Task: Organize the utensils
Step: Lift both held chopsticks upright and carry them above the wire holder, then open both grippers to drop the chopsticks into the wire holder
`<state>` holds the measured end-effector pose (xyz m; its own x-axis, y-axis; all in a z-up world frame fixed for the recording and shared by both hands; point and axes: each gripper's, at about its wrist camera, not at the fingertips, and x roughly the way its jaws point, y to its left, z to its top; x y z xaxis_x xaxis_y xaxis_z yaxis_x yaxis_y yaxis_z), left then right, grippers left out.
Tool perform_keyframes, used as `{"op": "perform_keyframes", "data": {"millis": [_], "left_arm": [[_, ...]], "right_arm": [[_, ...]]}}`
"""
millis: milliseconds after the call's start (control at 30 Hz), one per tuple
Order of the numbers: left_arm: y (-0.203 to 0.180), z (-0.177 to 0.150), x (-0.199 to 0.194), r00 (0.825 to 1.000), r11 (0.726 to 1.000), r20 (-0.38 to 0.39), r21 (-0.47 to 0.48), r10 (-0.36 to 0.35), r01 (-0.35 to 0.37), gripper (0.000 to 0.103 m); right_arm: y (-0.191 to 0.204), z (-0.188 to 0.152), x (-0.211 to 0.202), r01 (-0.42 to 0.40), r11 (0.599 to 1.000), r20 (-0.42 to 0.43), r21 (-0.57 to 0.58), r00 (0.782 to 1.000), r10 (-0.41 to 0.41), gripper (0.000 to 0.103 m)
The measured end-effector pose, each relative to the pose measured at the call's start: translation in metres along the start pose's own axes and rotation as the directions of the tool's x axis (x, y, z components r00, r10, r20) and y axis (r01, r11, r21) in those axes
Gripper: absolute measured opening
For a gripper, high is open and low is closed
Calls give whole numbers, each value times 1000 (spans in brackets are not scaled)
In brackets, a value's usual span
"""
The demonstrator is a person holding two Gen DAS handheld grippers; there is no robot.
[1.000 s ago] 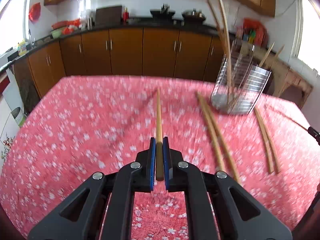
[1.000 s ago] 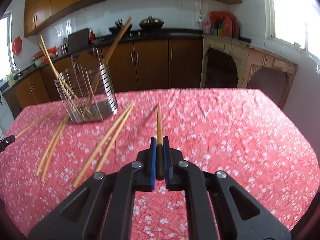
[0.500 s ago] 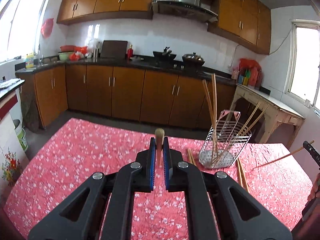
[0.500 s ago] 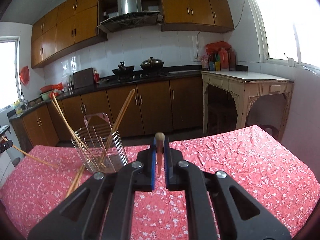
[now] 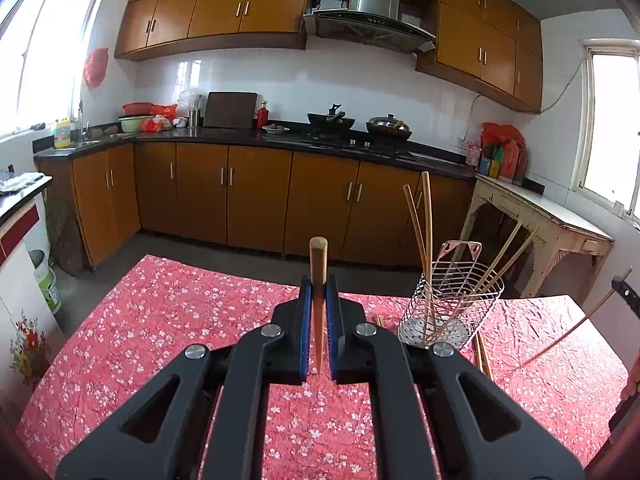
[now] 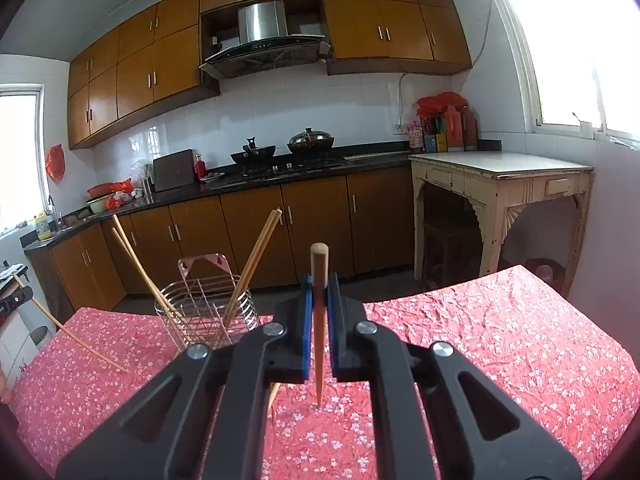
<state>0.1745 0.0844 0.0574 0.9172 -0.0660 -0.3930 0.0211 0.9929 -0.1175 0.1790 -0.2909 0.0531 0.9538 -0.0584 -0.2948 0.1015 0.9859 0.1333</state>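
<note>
left tongs (image 5: 318, 332) and right tongs (image 6: 319, 332) are each pinching one chopstick (image 5: 318, 276) (image 6: 319, 280) above the desk (image 5: 160, 320), flanking the wire holder (image 5: 452, 304) containing more chopsticks (image 5: 427, 216).

Shiny metal wire holder (image 5: 452, 304), matt wooden chopsticks (image 5: 426, 220), creased cloth (image 5: 160, 320).

Red floral tablecloth (image 5: 168, 320); brown base cabinets (image 5: 256, 196); steel range hood (image 5: 372, 12); two black woks (image 6: 280, 148) on hob; cream side table (image 6: 500, 184).
</note>
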Motion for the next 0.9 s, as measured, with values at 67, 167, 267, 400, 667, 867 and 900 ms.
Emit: {"op": "perform_keyframes", "data": {"millis": [67, 167, 267, 400, 667, 867, 900], "left_arm": [[-1, 4, 1, 1000, 1000, 1, 5, 1, -1, 7], [-8, 14, 1, 1000, 1000, 14, 18, 2, -2, 7], [-19, 28, -2, 999, 999, 39, 34, -6, 5, 7], [-41, 52, -9, 996, 998, 81, 59, -31, 26, 7], [-99, 110, -21, 963, 996, 255, 37, -91, 84, 7], [-129, 114, 4, 948, 997, 310, 3, -77, 80, 7], [-130, 112, 10, 949, 997, 306, -2, -79, 83, 7]], "right_arm": [[0, 7, 1, -6, 1000, 5, 3, 1000, 6, 8], [1, 23, 1, -25, 999, 13, 21, 1000, 25, 8], [3, 42, -3, -61, 997, 31, 41, 998, 60, 8], [13, 73, -6, -122, 990, 69, 64, 991, 118, 8], [56, 122, 13, -203, 979, 157, 25, 968, 197, 8], [79, 123, 44, -227, 974, 156, -13, 962, 226, 8], [81, 121, 48, -229, 973, 151, -11, 962, 228, 8]]}}
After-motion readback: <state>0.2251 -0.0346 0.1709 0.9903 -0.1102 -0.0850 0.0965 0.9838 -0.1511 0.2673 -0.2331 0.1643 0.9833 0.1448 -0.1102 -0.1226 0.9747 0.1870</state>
